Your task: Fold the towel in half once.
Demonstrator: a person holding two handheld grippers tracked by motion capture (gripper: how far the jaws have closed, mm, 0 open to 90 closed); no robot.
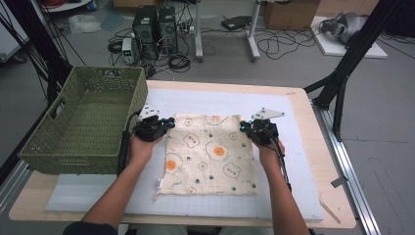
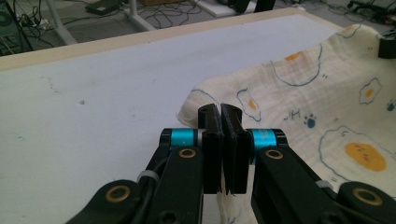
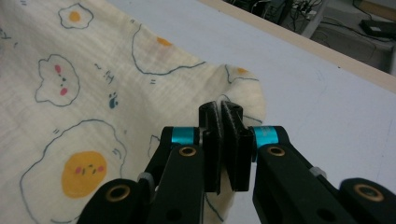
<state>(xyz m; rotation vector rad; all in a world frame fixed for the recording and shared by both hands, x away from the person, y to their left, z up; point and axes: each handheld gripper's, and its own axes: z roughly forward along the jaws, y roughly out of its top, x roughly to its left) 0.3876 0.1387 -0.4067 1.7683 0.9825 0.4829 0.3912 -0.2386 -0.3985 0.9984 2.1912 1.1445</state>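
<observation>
Two corners of the cream muslin cloth printed with fried eggs and small bear faces (image 1: pixel 210 154) are already pinched, one in each gripper, so the grasp is done and the fold, or whatever comes after it, looks barely begun. The left gripper (image 1: pixel 169 122) has its jaws pressed together on the far left corner; in the left gripper view the fabric bunches up just behind the black pads and a strip of it hangs down between them (image 2: pixel 223 140). The right gripper (image 1: pixel 243 126) is clamped the same way on the far right corner, where the right gripper view shows the cloth puckered into a small peak at the jaw tips (image 3: pixel 223 135). Both far corners are raised a little; the rest of the cloth lies flat and roughly square on the pale blue mat (image 1: pixel 293 161) that covers the light wooden bench (image 1: pixel 323 161), its near edge slightly wavy and untouched.

My reading is that carrying the far edge toward the near one, and any later folds, are all left to do. The fabric is thin, crinkled and limp, so it should drape and drag rather than hold a crease. Left of the cloth, well clear of it, stands an olive-green woven rectangular basket (image 1: pixel 63 147) with stiff slotted walls and handle cut-outs, empty inside.
</observation>
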